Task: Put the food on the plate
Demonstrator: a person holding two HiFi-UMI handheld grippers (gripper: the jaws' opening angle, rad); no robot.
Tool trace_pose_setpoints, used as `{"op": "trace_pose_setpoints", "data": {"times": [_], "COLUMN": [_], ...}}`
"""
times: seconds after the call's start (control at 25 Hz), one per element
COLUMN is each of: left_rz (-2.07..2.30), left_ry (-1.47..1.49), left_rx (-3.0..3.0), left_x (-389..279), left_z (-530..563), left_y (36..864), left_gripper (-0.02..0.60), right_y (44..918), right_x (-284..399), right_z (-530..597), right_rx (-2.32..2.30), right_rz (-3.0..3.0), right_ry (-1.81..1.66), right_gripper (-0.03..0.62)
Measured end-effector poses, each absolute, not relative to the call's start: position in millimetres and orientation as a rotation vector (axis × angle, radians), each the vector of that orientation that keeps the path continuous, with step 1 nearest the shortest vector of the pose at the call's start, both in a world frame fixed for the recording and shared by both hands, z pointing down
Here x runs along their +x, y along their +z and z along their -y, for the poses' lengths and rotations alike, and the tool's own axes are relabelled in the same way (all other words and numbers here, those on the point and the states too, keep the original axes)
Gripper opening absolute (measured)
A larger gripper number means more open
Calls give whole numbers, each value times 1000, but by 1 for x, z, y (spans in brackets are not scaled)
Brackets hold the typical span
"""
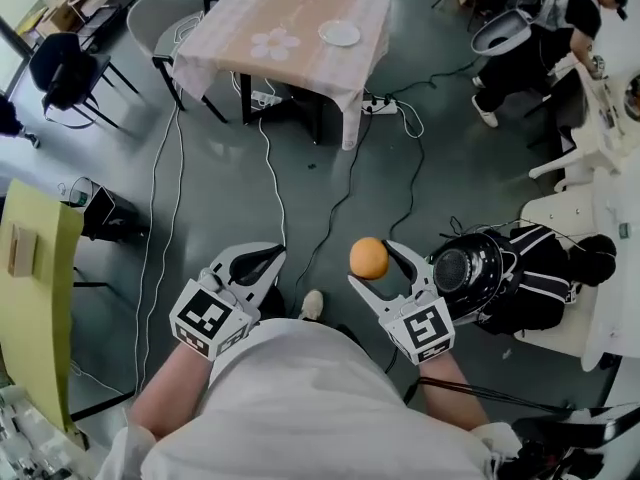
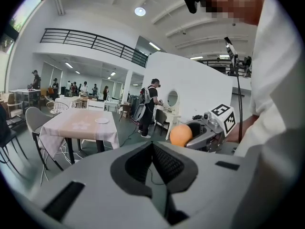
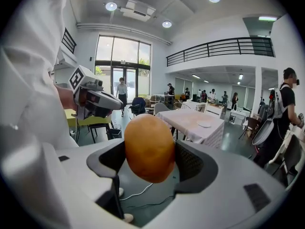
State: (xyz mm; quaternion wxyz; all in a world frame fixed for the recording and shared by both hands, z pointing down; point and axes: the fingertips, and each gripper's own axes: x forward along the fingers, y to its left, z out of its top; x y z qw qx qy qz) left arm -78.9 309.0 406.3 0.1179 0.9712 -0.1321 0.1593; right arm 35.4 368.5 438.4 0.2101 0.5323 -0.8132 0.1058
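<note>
My right gripper (image 1: 373,265) is shut on an orange, round piece of food (image 1: 369,258), which fills the middle of the right gripper view (image 3: 149,148) between the black pads. My left gripper (image 1: 262,259) is held beside it at chest height with its jaws closed together and nothing between them (image 2: 153,149). The white plate (image 1: 340,33) lies on the far table (image 1: 262,13) with the pale cloth, well ahead of both grippers. From the left gripper view the food (image 2: 180,135) shows in the right gripper, and the plate (image 2: 102,120) rests on the table.
Cables (image 1: 268,168) trail over the grey floor between me and the table. Chairs (image 1: 150,18) stand at the table's left. A seated person (image 1: 540,38) is at the upper right, a black fan (image 1: 466,266) and white furniture (image 1: 600,258) at the right, a yellow-green table (image 1: 35,288) at the left.
</note>
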Motion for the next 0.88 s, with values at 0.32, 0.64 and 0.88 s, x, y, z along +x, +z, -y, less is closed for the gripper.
{"op": "trace_pose_setpoints", "data": {"times": [0.32,0.64,0.88], "left_rz": [375,212,166], "left_ry": [516,469,488], "left_rx": [2850,2911,2947], "left_x": [-57,-34,-49], "left_z": [-239,-99,1], "left_y": [419,399,390], "left_gripper": [9,9,9], "right_y": [449,445,456], "right_x": [69,98,124], "right_z": [-287,-152,-41], "right_rx": [1508,1626,1676], "right_rz": [2261,2148,2049], "right_ry": [330,348,339], "right_gripper": [336,336,336]}}
